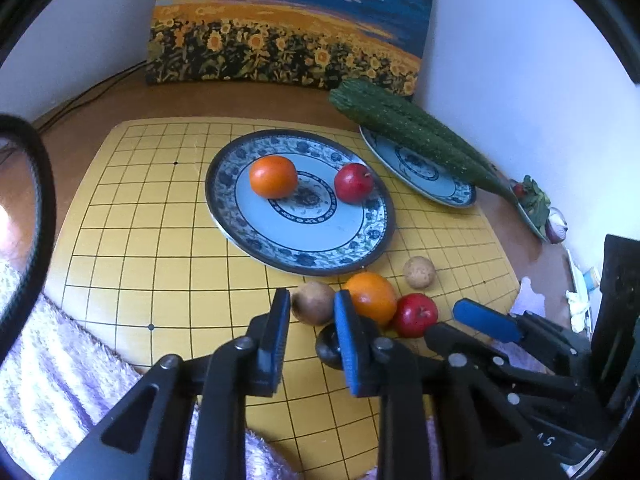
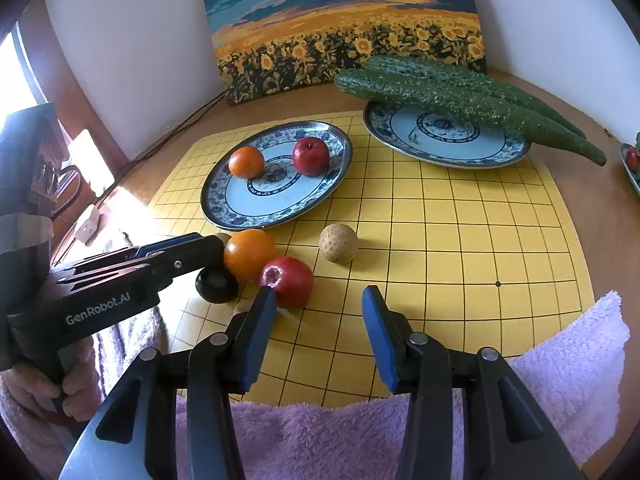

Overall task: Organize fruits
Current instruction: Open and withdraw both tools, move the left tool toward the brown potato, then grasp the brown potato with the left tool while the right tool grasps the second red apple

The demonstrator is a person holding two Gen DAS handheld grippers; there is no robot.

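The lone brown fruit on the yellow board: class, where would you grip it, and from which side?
Grip the brown fruit across its round middle, coming from above on the near side with the right tongs. It sits alone on the board, with bare squares around it.

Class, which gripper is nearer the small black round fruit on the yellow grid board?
Left. The left gripper, shut on a small brown fruit, has a finger beside the black fruit; the right gripper sits beyond the red apple.
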